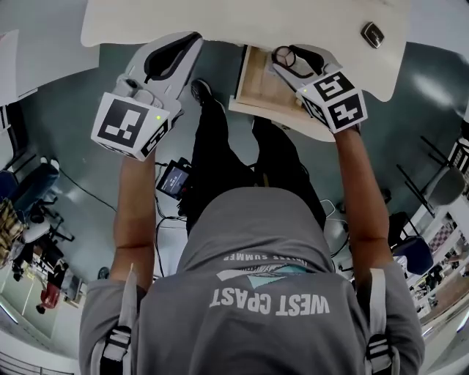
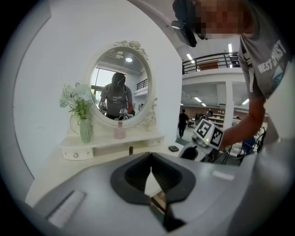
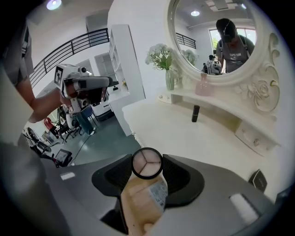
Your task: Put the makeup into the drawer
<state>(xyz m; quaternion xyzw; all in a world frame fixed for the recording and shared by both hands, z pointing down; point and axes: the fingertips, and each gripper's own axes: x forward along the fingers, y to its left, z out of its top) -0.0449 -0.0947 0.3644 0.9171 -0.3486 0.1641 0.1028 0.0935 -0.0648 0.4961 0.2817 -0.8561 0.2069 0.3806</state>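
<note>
A round makeup compact [image 3: 147, 163] with pale shades under a clear lid sits between the jaws of my right gripper [image 3: 147, 167], which is shut on it. In the head view the compact [image 1: 286, 58] hangs over the open wooden drawer [image 1: 256, 91] at the front edge of the white dressing table [image 1: 220, 18]. The drawer's wooden floor [image 3: 138, 203] shows below the compact. My left gripper [image 1: 192, 38] is off to the left of the drawer, and its black pads [image 2: 138, 175] meet with nothing between them.
A black lipstick tube [image 3: 196, 113] stands on the tabletop, and a small dark square compact [image 1: 372, 34] lies near the right end. At the back, a shelf under the oval mirror [image 2: 120, 85] holds a vase of flowers [image 2: 83, 124] and a pink bottle [image 2: 119, 131].
</note>
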